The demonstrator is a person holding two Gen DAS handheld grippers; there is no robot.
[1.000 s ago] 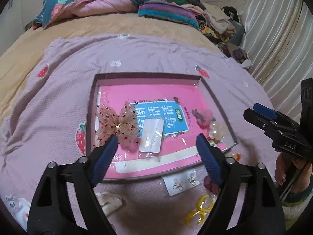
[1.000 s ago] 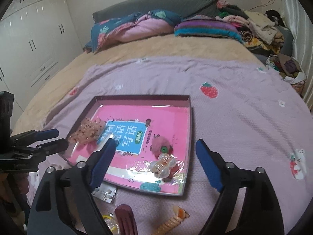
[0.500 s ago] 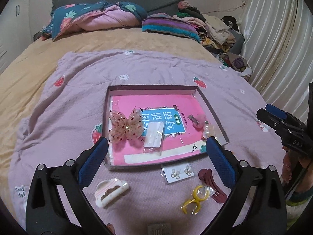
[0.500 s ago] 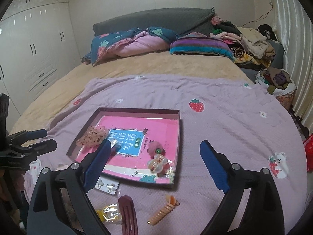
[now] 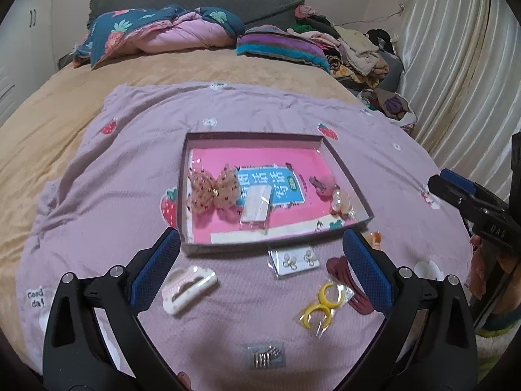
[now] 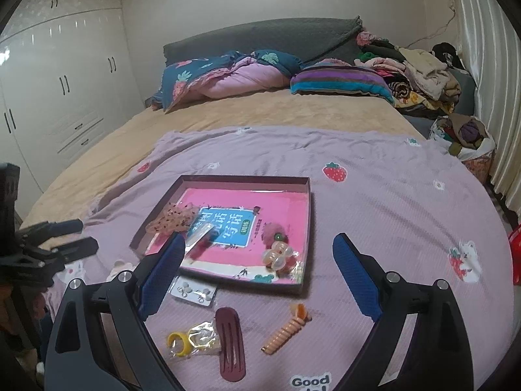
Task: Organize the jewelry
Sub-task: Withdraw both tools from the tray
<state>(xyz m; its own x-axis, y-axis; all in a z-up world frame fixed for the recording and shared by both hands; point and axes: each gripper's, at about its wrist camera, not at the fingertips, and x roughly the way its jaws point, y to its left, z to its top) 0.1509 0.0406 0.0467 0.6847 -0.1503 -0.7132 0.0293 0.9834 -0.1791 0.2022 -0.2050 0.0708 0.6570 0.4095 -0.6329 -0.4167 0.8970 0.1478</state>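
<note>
A shallow box (image 5: pixel 257 137) (image 6: pixel 244 179) with a pink lining lies on the purple blanket. It holds a lace bow (image 5: pixel 213 192), a clear packet (image 5: pixel 257 207) and a pink clip (image 5: pixel 322 184). In front of it lie a white claw clip (image 5: pixel 189 285), an earring card (image 5: pixel 294 260) (image 6: pixel 193 291), yellow rings in a bag (image 5: pixel 324 303) (image 6: pixel 192 340), a dark red clip (image 6: pixel 229 342), an orange clip (image 6: pixel 286 332) and a small packet (image 5: pixel 265 355). My left gripper (image 5: pixel 260 267) and right gripper (image 6: pixel 259 275) are open and empty above these.
The purple blanket (image 6: pixel 374 202) covers a tan bed (image 5: pixel 49 123). Folded quilts (image 6: pixel 234 75) and a clothes pile (image 6: pixel 416 71) lie at the headboard. A curtain (image 5: pixel 462 65) hangs on the right, wardrobes (image 6: pixel 58 91) stand on the left.
Both grippers have drawn back and up from the box, so the loose pieces in front of it have come into view. Both stay open and empty.
</note>
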